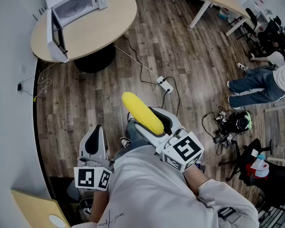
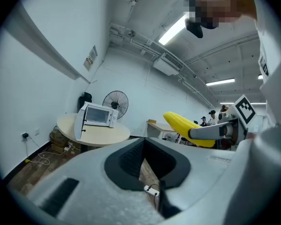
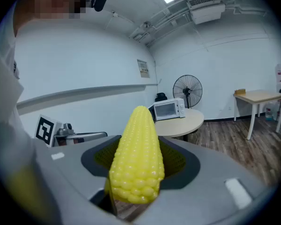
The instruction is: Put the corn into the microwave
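While the microwave (image 1: 78,4) is standing with its door swung open on the round table (image 1: 109,27), well apart from the person, the items are listing as follows.

Item one: corn (image 1: 142,112), a whole yellow cob. It is lying lengthwise in the right gripper (image 1: 149,122), whose jaws are standing wide and pressing on its thick end. The tapered tip is projecting past the fingertips toward the oven, probably so that the tip can be entering the cavity first.

Item two: left gripper (image 1: 96,137). Its jaws are drawn together on nothing and it is hanging low beside the right, likely because the open door is needing no help.

Bare floor is lying between corn and microwave.
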Demonstrator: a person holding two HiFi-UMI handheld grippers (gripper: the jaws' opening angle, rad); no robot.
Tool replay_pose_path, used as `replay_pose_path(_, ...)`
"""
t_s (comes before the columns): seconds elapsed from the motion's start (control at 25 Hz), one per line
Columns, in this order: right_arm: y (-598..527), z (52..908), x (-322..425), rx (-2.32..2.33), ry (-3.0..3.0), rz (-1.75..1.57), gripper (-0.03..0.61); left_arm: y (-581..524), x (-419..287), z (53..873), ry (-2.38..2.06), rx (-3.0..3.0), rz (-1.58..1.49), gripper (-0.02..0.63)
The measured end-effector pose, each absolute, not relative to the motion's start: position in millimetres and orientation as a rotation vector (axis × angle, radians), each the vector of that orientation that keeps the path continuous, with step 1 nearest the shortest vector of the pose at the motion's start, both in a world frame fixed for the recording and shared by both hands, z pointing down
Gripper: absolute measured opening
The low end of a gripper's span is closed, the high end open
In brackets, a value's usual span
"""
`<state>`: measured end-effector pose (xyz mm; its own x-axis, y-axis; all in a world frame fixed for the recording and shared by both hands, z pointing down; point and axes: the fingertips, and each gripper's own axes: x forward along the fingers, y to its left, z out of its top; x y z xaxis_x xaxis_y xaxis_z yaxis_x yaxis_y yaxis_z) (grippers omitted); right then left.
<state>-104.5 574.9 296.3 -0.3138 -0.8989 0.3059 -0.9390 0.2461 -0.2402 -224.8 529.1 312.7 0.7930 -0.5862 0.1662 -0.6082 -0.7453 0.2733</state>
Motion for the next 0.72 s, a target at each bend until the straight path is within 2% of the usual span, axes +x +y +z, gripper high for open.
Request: replay_pose_path(0.72,548.1,287.5,-98.9,1.754,-2.423,0.488,0.262,510.3,-221.3,300.3,-0.951,2.667,0.088,0.0)
